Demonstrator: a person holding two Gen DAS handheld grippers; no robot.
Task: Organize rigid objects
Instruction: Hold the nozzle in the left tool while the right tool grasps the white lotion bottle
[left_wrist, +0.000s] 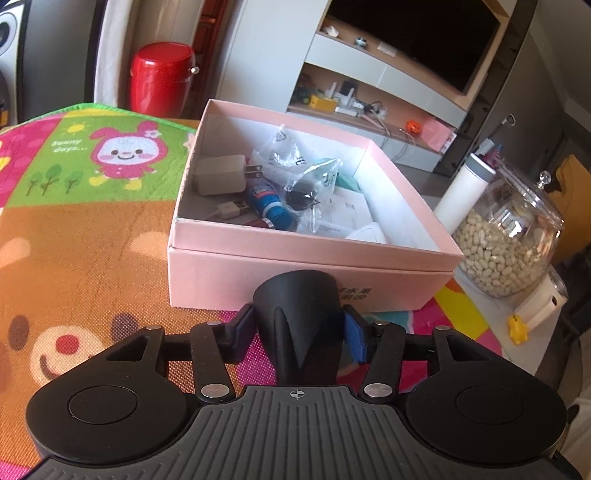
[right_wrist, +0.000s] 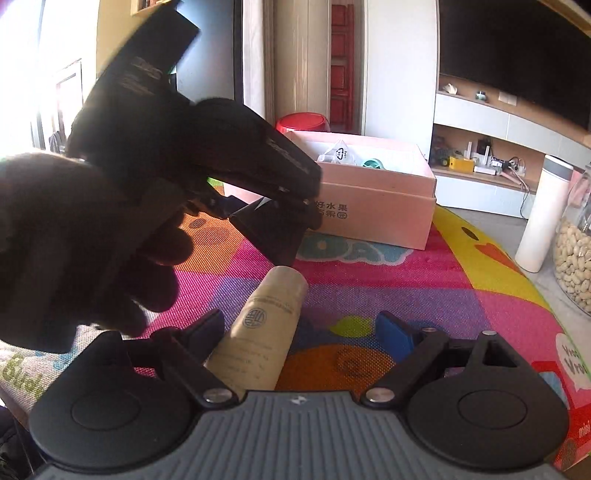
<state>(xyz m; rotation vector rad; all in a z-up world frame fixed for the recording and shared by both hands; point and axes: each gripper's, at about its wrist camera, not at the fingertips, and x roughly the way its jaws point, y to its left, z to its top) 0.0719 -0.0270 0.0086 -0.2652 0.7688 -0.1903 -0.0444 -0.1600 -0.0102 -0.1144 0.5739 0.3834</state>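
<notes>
My left gripper is shut on a black cone-shaped object and holds it just in front of the open pink box. The box holds a white charger, a blue tube, plastic bags and papers. In the right wrist view my right gripper is open, with a beige tube lying on the mat between its fingers, nearer the left one. The left gripper with the black object shows there above the tube, in front of the pink box.
A colourful play mat covers the table. A glass jar of beans and a white bottle stand right of the box. A red stool and a TV shelf are behind.
</notes>
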